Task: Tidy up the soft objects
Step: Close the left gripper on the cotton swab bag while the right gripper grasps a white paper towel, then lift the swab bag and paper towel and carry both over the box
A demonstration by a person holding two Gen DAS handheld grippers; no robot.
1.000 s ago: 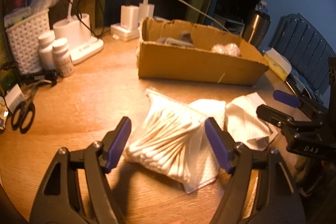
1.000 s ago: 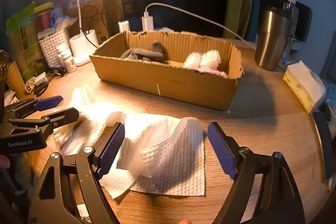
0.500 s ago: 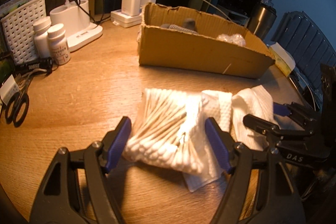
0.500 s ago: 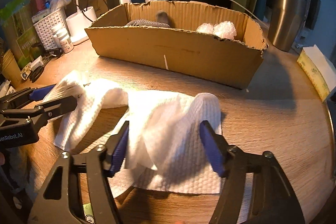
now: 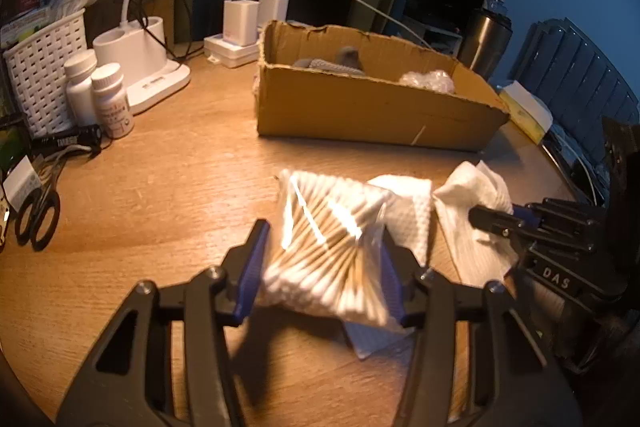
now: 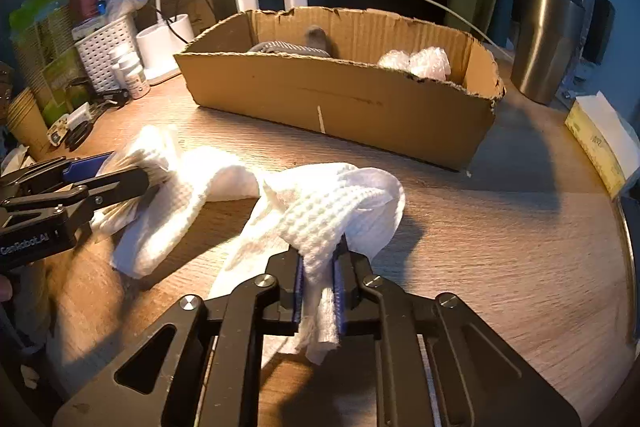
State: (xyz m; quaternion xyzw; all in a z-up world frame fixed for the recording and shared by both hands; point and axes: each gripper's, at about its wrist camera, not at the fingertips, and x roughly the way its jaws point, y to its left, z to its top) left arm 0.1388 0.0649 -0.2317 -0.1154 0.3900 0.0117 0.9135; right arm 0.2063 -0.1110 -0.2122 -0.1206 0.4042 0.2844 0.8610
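A clear bag of cotton swabs [image 5: 328, 251] lies on white paper towels [image 5: 412, 215] on the wooden table. My left gripper [image 5: 322, 275] is shut on the bag, a blue pad against each side. My right gripper [image 6: 318, 283] is shut on a bunched white paper towel [image 6: 332, 211]; it also shows in the left wrist view [image 5: 496, 223]. The left gripper shows at the left of the right wrist view [image 6: 120, 171]. A cardboard box [image 6: 340, 99] behind holds a grey cloth [image 6: 292, 47] and white bubble wrap [image 6: 420, 61].
A steel tumbler [image 6: 544, 39] and a tissue pack [image 6: 600, 143] stand to the right. A lamp base [image 5: 140, 63], two pill bottles [image 5: 104, 95], a white basket [image 5: 44, 75] and scissors [image 5: 36, 219] are at the left. Chargers [image 5: 256, 19] are behind the box.
Both grippers have closed: the left on the cotton swab bag, the right on the paper towel, which is now bunched up between its pads.
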